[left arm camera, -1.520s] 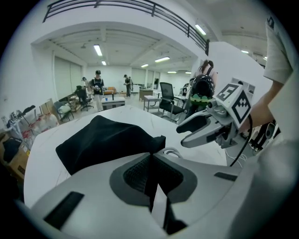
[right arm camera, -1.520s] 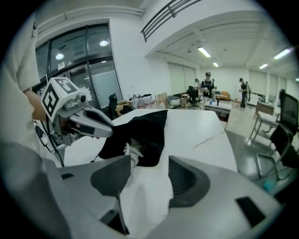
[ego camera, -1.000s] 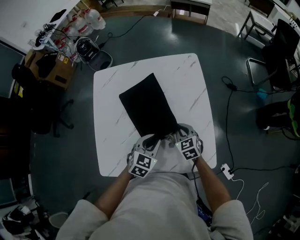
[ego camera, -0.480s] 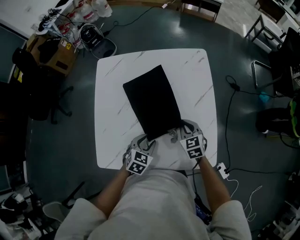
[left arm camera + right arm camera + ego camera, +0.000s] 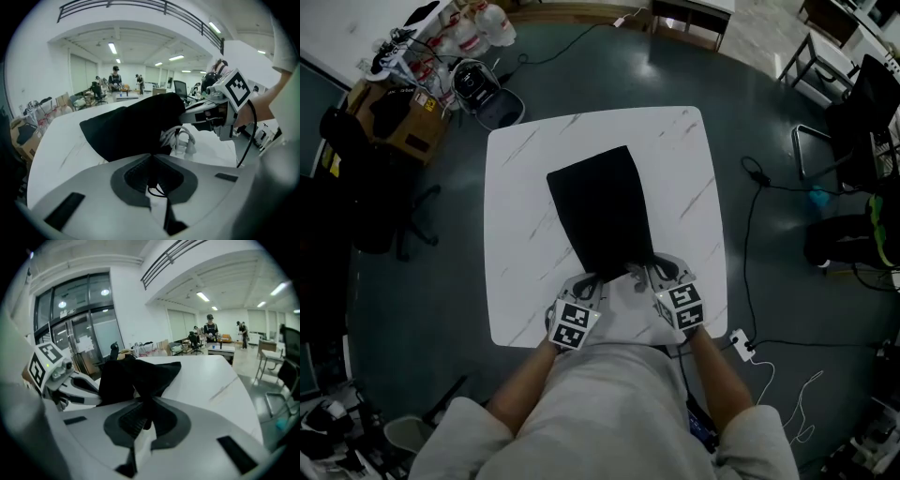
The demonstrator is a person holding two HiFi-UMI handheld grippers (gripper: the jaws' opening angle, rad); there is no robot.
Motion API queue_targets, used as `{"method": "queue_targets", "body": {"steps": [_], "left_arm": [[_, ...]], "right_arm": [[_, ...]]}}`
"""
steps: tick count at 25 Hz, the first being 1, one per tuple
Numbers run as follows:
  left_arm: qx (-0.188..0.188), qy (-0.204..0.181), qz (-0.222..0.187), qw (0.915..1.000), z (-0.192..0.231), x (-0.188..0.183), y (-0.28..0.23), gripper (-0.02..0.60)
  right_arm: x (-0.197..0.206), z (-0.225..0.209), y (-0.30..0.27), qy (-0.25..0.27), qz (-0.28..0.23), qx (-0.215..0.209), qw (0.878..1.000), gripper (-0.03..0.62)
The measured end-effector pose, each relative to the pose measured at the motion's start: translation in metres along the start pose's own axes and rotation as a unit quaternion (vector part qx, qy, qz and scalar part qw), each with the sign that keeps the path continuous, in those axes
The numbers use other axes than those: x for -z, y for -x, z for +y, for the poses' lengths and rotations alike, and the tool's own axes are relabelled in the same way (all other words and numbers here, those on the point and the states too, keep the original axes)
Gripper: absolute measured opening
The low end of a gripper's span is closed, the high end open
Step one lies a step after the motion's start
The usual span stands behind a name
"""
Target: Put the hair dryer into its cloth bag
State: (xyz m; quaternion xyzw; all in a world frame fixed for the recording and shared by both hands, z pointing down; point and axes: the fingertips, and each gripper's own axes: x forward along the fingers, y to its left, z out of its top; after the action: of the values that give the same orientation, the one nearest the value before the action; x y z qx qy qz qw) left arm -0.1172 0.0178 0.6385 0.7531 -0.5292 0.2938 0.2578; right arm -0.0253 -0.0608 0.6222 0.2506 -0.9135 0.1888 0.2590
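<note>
Risks first:
- Left hand-held gripper (image 5: 152, 159) has just been closing and is now clamped on 1 thin black drawstring (image 5: 156, 191). That's a thin bite, so a sharp pull could strip it out of the pads.
- A white cable (image 5: 180, 140) bunches at the mouth of the cloth bag (image 5: 602, 211). Cinching now would probably trap it in the neck or leave it hanging out.
- Right hand-held gripper (image 5: 146, 397) is fully closed on a fold of black cloth at the mouth rim. If the 2 pull against each other, I'd expect the cloth to slide free and the mouth to sag.
- The mouth end lies close to the 6 o'clock edge of the surface (image 5: 525, 187). Dragging it toward the person could tip the loaded end off.

Hair dryer: the body is not visible in any view. The bag looks bulged, so my guess is it's inside, with only the cable showing at the opening. The bag lies mid-surface, closed end toward 11 o'clock, mouth at 6.

Pose: both forearms come in from 6 o'clock and converge on the mouth, left at 7, right at 5. Both point forward and down, marker cubes facing up, tips near each other but apart.
</note>
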Motion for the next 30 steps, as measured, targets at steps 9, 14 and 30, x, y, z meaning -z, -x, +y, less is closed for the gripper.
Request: {"method": "queue_targets", "body": {"steps": [9, 14, 30], "left_arm": [[-0.062, 0.011, -0.109, 0.9921, 0.037, -0.077, 0.043, 0.014], [-0.078, 0.031, -0.138, 0.9869, 0.050, -0.099, 0.060, 0.014], [-0.088, 0.046, -0.182, 0.9782, 0.060, -0.158, 0.102, 0.014]], "right_arm": [[-0.045, 0.026, 0.019, 0.017, -0.039, -0.027, 0.999, 0.023], [-0.072, 0.037, 0.029, 0.015, -0.067, -0.033, 0.997, 0.023], [-0.152, 0.026, 0.071, 0.003, -0.140, -0.020, 0.990, 0.023]]}}
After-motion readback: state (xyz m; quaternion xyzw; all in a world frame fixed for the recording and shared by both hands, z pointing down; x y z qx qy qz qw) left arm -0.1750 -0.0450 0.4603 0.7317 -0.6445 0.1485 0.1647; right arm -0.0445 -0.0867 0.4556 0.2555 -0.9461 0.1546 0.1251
